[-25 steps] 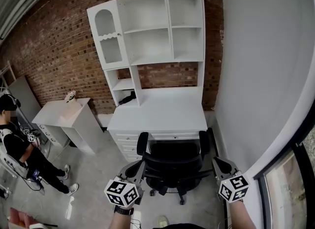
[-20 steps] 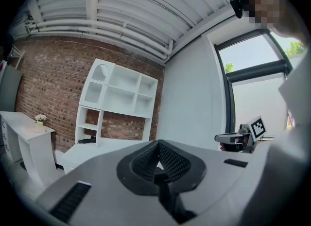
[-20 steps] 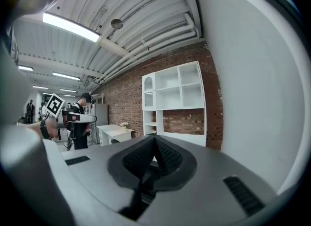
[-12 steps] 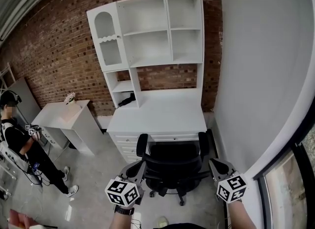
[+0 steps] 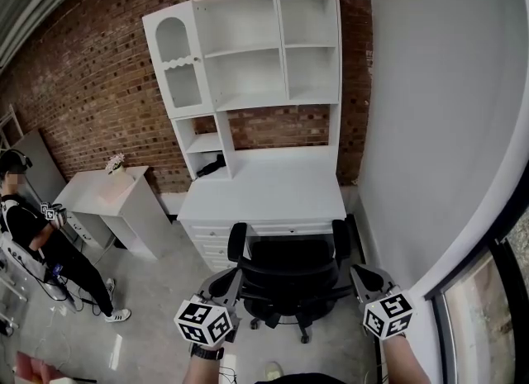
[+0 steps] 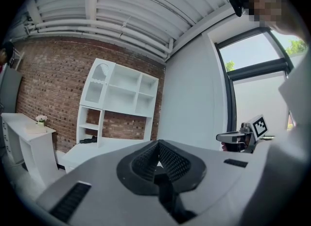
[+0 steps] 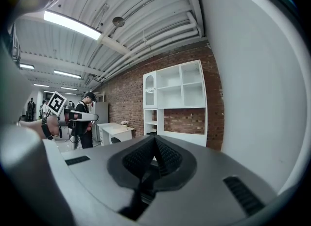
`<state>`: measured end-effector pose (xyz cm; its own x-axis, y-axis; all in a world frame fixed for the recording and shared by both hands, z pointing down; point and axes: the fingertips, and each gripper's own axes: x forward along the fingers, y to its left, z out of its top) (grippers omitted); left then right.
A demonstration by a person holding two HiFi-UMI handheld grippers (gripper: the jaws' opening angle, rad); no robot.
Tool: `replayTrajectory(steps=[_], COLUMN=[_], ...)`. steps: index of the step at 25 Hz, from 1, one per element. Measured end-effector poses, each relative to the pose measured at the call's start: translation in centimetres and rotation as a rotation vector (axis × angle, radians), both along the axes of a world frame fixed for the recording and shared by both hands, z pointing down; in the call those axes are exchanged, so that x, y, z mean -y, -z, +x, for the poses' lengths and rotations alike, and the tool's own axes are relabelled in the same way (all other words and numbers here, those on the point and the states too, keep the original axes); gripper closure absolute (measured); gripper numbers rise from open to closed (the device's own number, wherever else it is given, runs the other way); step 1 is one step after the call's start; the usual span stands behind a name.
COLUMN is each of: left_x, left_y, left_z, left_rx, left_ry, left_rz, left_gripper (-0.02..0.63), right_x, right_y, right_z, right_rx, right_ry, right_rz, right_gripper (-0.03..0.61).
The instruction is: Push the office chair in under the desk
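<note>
The black office chair [image 5: 289, 277] stands with its back towards me in front of the white desk [image 5: 263, 194], which carries a tall white hutch [image 5: 248, 52]. The chair's armrests reach the desk's front edge. My left gripper [image 5: 228, 280] is shut and empty by the left edge of the chair back. My right gripper [image 5: 358, 274] is also shut and empty by the back's right edge. Whether either one touches the chair I cannot tell. In the left gripper view the pads [image 6: 146, 163] meet, and the right gripper view shows the same [image 7: 165, 158].
A grey wall [image 5: 446, 126] runs close along the right of desk and chair, with a window [image 5: 488, 316] low on the right. A small white side table [image 5: 107, 194] with a flower stands to the left. A person [image 5: 37, 246] stands at the far left.
The grippers and the chair stay almost where they were. The person at the far left has shifted a little further left.
</note>
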<state>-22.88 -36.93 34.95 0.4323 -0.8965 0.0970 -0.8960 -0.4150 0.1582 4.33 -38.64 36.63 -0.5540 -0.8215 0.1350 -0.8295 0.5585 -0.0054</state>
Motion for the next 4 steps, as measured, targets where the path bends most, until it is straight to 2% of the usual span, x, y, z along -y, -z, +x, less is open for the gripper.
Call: replayTrajectory(steps=[4], left_x=[0.56], left_y=[0.38], left_z=[-0.95], left_rx=[0.006], left_ry=[0.009], left_rz=[0.008], left_gripper=[0.607], right_x=[0.58], right_y=[0.39], right_z=[-0.56], right_rx=[0.001], right_ry=[-0.003], right_rz=[0.009], right_gripper=[0.574])
